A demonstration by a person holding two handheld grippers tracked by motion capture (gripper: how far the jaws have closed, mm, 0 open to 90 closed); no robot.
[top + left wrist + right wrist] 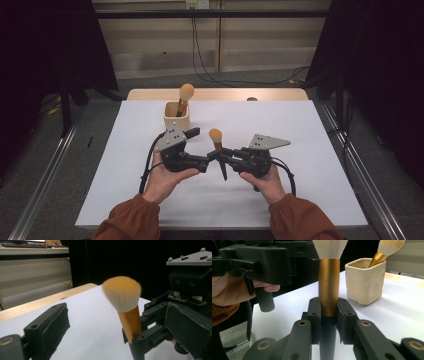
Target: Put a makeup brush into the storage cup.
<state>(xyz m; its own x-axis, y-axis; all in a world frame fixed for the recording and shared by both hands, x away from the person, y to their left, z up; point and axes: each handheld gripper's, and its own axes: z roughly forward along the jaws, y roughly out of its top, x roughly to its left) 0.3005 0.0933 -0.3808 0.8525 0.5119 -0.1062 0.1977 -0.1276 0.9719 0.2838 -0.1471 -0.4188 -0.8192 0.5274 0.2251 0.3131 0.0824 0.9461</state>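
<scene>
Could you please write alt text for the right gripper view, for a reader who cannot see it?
The right gripper clamps the gold handle of an upright makeup brush between its black jaws. Behind it, on the white table, a cream cup holds a second brush; at left, a hand holds the left gripper.

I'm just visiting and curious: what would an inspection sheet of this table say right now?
Surface: white sheet over a wooden table.
Job's things: brush upright in right gripper; second brush in a cream cup.
Clutter: nothing seen.
Grippers: right gripper clamps the brush handle; left gripper open beside it.
Cables: black cable trails from each gripper; more on the floor.
Surroundings: dark curtains, grey floor.
</scene>
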